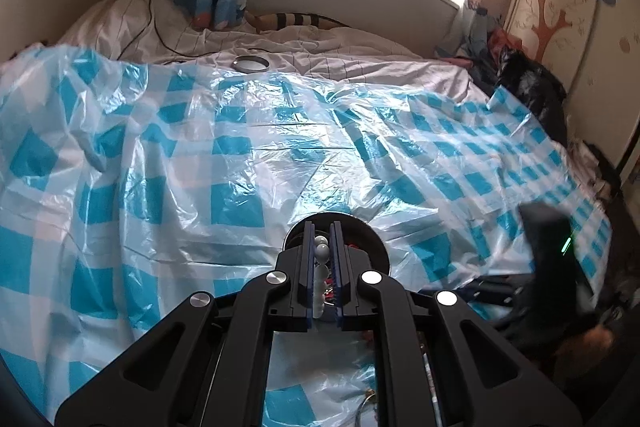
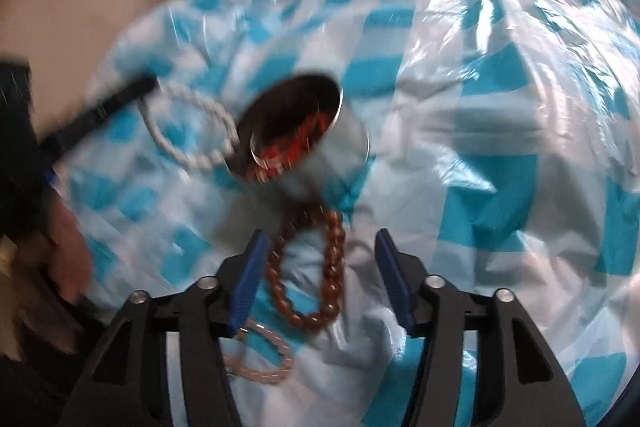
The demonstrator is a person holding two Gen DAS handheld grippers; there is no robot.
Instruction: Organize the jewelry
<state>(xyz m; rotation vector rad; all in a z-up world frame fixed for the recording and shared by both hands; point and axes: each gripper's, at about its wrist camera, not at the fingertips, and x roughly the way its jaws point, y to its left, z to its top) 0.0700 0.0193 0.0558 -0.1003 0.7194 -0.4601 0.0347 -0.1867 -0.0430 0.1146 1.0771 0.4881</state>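
The left gripper (image 1: 322, 259) is clenched on a white bead bracelet (image 1: 321, 269), whose beads sit pinched between its blue pads; in the right wrist view the same bracelet (image 2: 191, 131) hangs as a loop from that gripper's tip at 9 o'clock of a round metal tin (image 2: 304, 131). The tin rests on a blue-and-white checked plastic sheet (image 2: 500, 99) spread over a bed, and red jewelry (image 2: 298, 143) lies inside it. The right gripper (image 2: 318, 275) is released, its jaws spread with a brown bead bracelet (image 2: 316, 267) lying on the sheet between them, at 6 o'clock of the tin. A pale pink bracelet (image 2: 260, 355) lies just beside the brown one, nearer the camera.
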